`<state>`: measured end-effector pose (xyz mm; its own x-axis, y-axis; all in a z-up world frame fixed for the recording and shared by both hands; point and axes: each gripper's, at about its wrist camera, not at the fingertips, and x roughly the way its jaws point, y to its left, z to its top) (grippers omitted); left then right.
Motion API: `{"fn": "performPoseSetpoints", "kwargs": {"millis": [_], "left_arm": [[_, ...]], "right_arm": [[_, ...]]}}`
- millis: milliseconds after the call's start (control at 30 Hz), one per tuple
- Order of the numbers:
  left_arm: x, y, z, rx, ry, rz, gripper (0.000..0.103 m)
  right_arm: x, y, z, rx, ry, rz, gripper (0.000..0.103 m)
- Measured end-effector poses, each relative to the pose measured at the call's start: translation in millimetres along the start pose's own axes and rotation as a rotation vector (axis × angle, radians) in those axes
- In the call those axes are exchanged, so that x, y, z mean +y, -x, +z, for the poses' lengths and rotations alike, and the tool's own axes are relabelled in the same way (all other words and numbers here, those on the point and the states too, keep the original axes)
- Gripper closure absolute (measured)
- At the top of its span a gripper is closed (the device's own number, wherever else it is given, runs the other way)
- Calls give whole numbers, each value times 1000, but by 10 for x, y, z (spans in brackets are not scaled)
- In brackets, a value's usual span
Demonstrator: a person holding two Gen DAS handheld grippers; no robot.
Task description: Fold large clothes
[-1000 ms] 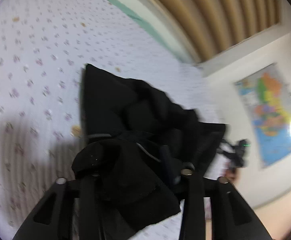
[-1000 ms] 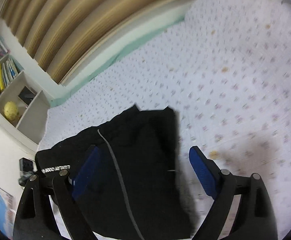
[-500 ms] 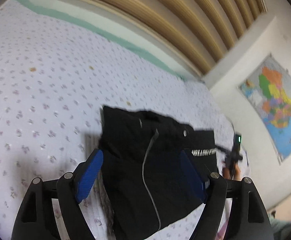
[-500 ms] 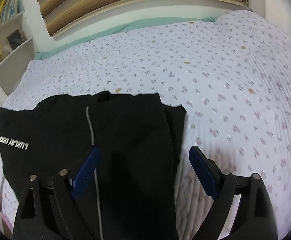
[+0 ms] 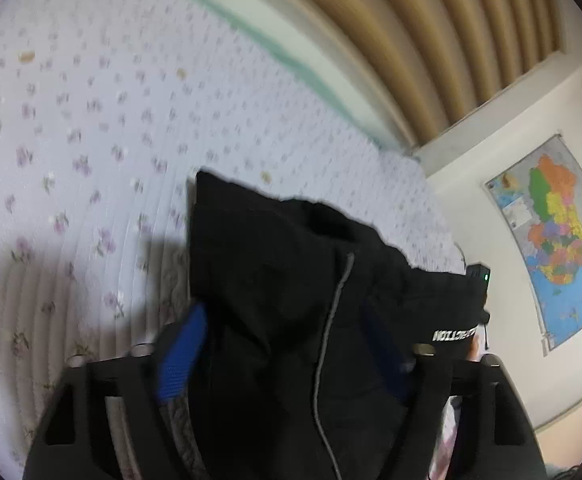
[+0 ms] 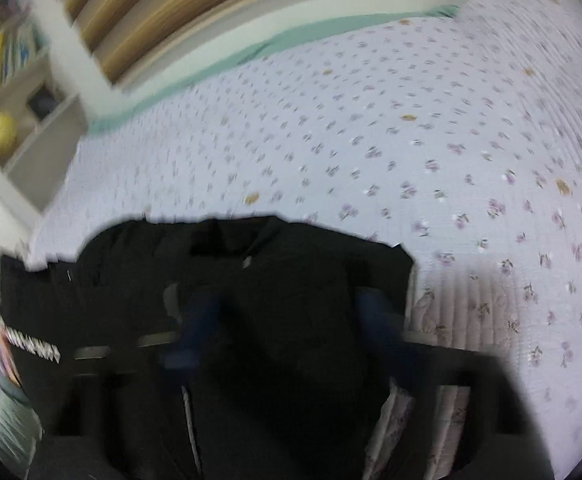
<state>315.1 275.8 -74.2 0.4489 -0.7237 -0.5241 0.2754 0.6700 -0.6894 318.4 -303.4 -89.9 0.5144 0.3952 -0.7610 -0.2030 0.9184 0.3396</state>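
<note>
**Both grippers closing over a black garment on the bed**

A black garment lay in a rough fold on the bed, whose cover was pale with a small flower print. It sat at the near edge of the bed, in front of both cameras. A thin grey cord ran down its middle, and a band with white lettering showed at one end.

The left gripper had its blue-padded fingers on either side of a raised mass of the cloth. Its jaws had just been closing, with the garment between them. The cloth filled the gap and hid the right pad's face, so I could not tell whether the pads were pressing on it.

The right gripper was heavily blurred in its own view. Its jaws had also just been closing, with black fabric between the fingers. Whether they gripped it could not be made out.

A coloured wall map hung beyond the bed, and a shelf unit held books and a yellow ball.
</note>
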Motion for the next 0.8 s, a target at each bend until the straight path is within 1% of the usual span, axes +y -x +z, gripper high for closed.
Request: {"fn": "performPoseSetpoints", "kwargs": {"millis": [33,67,100,167,233,300,367,433,467,500,533,567,600,633,667,700,733,767,800], "left_arm": [[-61,45,-13,-7,-35,49,80],[-91,51,-24,-12,-45,79,94],[-126,91,-38,-23,-52,96,94],[-269,201,-61,-50,-100,109,94],[-384,251,-62,-59,-139,131,94],[-446,279,-58,-63,-150,134,94],[-506,340,-52,-93,-154,109,94],[-541,324,-58,-81,-169,97,94],[-537,249,-59,-52,-169,96,90],[-512,181,-58,-25,-156,101,81],[-449,83,-53,9,-128,113,73],[-379,18,-37,24,-105,112,59],[-299,-30,-33,25,-77,90,53],[-220,-81,-20,31,-49,64,50],[-159,-133,-4,45,-26,55,48],[-91,-205,12,58,1,54,48],[-58,-254,22,62,10,54,48],[-29,-307,25,70,20,59,49],[-19,-352,20,80,25,65,51]], "right_arm": [[93,68,-49,-26,54,-53,73],[181,173,-92,-58,96,-105,74],[220,257,-110,-78,108,-120,77],[286,487,-106,-140,127,-165,80],[334,714,-53,-189,134,-206,80],[371,828,-18,-204,137,-221,80],[443,885,-18,-224,157,-281,81],[472,865,-27,-214,164,-299,81],[458,798,-36,-182,159,-273,81],[437,754,-55,-165,155,-265,81],[414,674,-75,-143,152,-257,81],[394,600,-95,-126,146,-246,80],[354,531,-111,-109,131,-231,79],[298,460,-120,-91,105,-213,78],[242,400,-125,-75,82,-189,77],[188,342,-129,-59,61,-154,75],[148,295,-132,-46,47,-126,70],[103,228,-138,-24,27,-98,65],[46,132,-147,7,1,-79,51]]}}
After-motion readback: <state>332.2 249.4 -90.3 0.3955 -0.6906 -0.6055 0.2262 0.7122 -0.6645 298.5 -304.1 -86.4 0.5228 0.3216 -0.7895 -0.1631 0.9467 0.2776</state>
